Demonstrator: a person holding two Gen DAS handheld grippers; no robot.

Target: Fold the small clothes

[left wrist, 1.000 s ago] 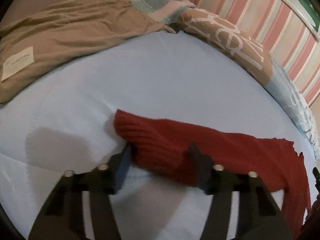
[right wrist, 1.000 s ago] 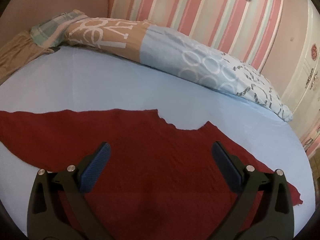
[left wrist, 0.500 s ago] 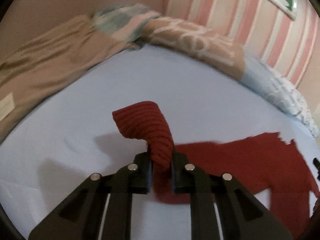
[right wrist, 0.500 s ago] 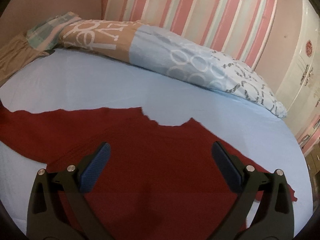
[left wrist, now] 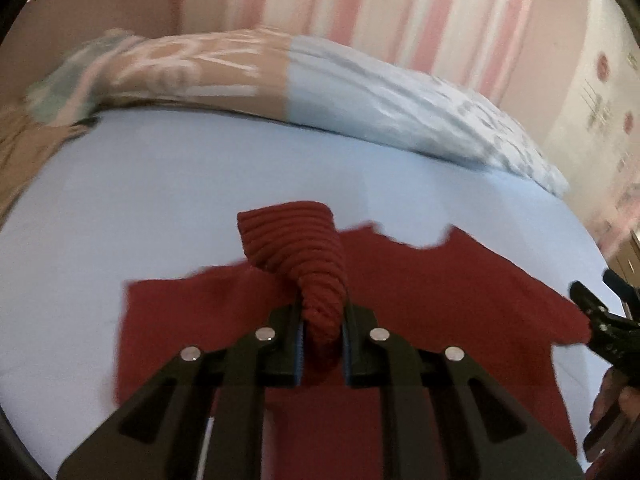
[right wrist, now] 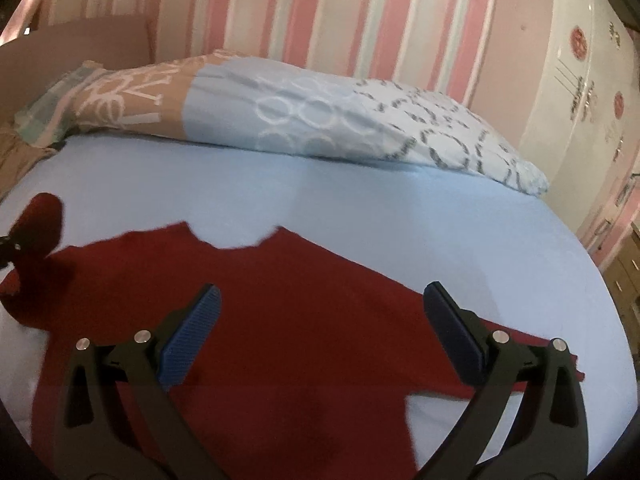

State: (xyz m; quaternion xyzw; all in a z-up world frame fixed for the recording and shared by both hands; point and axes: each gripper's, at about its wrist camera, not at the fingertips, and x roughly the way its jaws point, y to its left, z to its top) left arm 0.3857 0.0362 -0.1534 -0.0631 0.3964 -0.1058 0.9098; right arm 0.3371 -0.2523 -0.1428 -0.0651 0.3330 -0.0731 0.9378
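Observation:
A dark red knit sweater (right wrist: 280, 300) lies spread on the light blue bed sheet (right wrist: 360, 208). My left gripper (left wrist: 322, 344) is shut on the sweater's ribbed left sleeve (left wrist: 296, 244), holding it lifted over the sweater's body (left wrist: 460, 292). The lifted sleeve (right wrist: 42, 216) shows at the left edge of the right wrist view. My right gripper (right wrist: 320, 328) is open and empty, hovering above the sweater's chest. The right sleeve (right wrist: 520, 344) lies flat toward the right.
A long patterned tan and blue pillow (right wrist: 320, 116) lies along the striped pink wall (right wrist: 320, 12). A tan blanket (left wrist: 16, 148) is at the far left. A white wardrobe (right wrist: 580, 60) stands at the right.
My left gripper closed on the left sleeve, lifted it and carried it to the right over the sweater's body. My right gripper stayed open above the sweater.

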